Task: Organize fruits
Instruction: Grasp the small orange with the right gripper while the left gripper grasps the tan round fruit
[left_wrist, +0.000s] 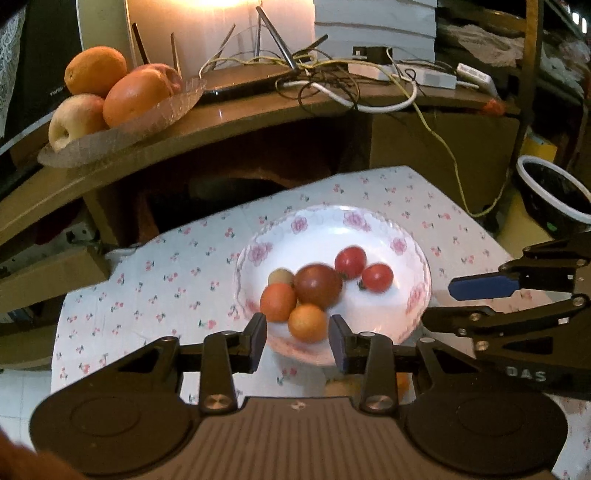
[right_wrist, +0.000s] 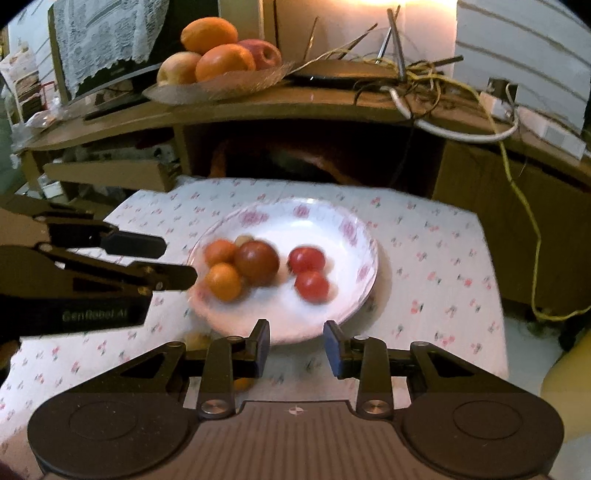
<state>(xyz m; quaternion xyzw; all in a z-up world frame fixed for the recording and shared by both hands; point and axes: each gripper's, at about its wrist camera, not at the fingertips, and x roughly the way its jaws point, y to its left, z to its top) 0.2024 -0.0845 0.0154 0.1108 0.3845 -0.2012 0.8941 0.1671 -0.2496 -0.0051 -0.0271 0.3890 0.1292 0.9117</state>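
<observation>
Both grippers, left (left_wrist: 297, 338) and right (right_wrist: 295, 343), hover with fingers spread and empty over the white flower-rimmed plate (right_wrist: 343, 225). The left one lines up with the small orange fruit (left_wrist: 307, 322) at the near edge, probably the easiest first pick.

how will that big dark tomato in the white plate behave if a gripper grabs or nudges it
The dark tomato looks round and smooth, so a nudge would probably roll it. It touches the orange fruits, so pushing it likely shifts those too. Its glossy skin suggests it may slip or bruise under a hard pinch; the floral plate should contain it.
</observation>
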